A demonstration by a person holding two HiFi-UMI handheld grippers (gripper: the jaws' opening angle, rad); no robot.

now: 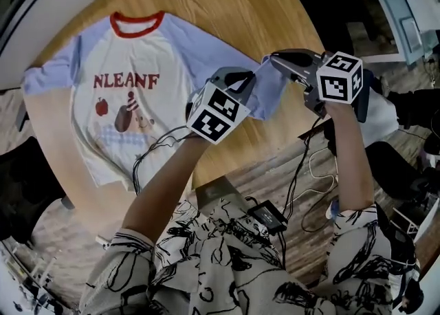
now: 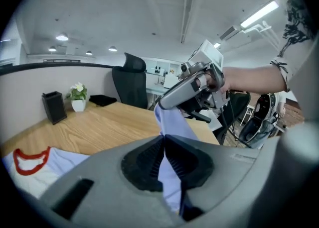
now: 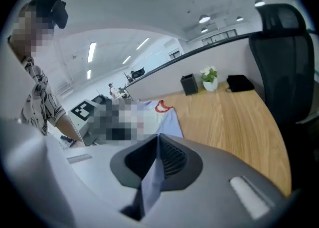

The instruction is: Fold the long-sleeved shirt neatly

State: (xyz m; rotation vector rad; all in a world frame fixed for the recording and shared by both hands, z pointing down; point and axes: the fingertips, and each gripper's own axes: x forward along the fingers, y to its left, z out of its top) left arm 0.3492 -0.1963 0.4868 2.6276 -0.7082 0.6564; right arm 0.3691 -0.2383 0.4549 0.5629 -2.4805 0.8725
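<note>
A white shirt point(image 1: 127, 100) with pale blue sleeves, a red collar point(image 1: 137, 25) and a red print lies flat on the wooden table point(image 1: 227, 4). Its right sleeve point(image 1: 271, 90) is lifted off the table between both grippers. My left gripper point(image 1: 253, 80) is shut on the sleeve; blue cloth point(image 2: 172, 137) runs through its pinched pads. My right gripper point(image 1: 275, 59) is shut on the sleeve end, and blue cloth point(image 3: 152, 182) hangs from its pads. The right gripper point(image 2: 164, 100) shows in the left gripper view, holding the same cloth.
At the table's far edge stand a black box point(image 2: 54, 106), a small potted plant point(image 2: 78, 97) and a dark pouch point(image 2: 102, 100). A black office chair point(image 2: 130, 80) sits behind it. Cables point(image 1: 313, 169) trail over the floor by the person's legs.
</note>
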